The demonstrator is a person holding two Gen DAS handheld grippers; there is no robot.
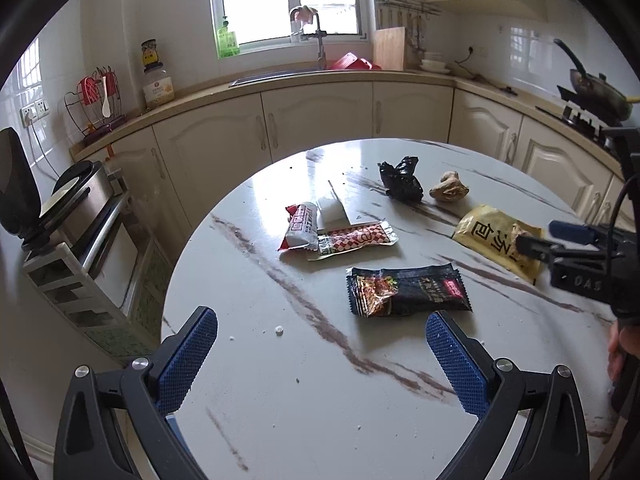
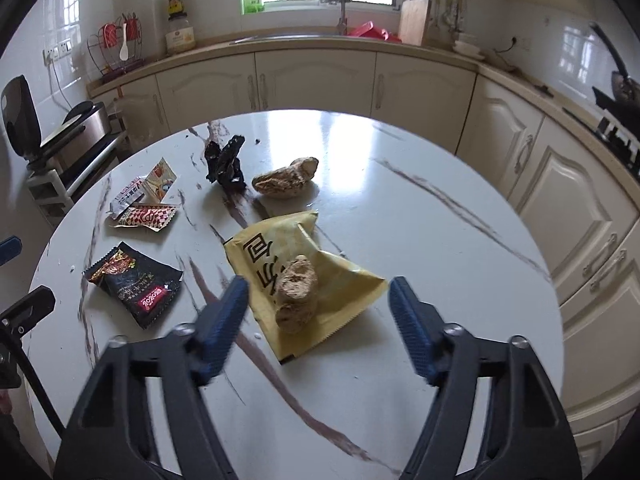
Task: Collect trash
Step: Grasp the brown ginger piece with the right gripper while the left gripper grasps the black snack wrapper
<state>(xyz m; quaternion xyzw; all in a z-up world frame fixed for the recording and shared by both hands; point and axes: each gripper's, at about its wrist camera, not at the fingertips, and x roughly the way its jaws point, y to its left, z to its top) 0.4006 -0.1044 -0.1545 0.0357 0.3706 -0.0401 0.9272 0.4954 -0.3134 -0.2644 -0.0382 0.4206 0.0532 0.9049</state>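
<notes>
While my two grippers hang over the round table, the parts read as follows.

Yellow wrapper (image 2: pixel 320 280): lies flat on the marble-patterned table (image 2: pixel 440 240), a brown crumpled lump (image 2: pixel 297 294) resting on top of it.
Right gripper (image 2: pixel 318 316): mine, tilted down at the yellow wrapper; its jaws stand apart on either side of the brown crumpled lump, pads clear of it, nothing gripped.
Second brown lump (image 2: pixel 286 179): on the table beyond the yellow wrapper, apart from it.
Black crumpled bag (image 2: pixel 226 164): just beside the second brown lump, on its left in the right wrist view.
Black snack wrapper (image 1: pixel 408 290): flat on the table, left of the yellow wrapper, lying beyond my left fingertips.
Left gripper (image 1: pixel 322 346): mine, jaws wide apart and empty, over bare tabletop just short of the black snack wrapper.
Red checked wrapper (image 1: pixel 356 242): beyond the black snack wrapper, overlapped at its left end by a red and white packet (image 1: pixel 302 231).
White packet (image 1: pixel 332 210): touching the red and white packet on its far side.
Crumbs (image 1: pixel 279 331): small white specks on the table near my left jaws.
Surroundings: cream cabinets (image 1: pixel 316 120) curve behind the table, under a window (image 1: pixel 288 0).
</notes>
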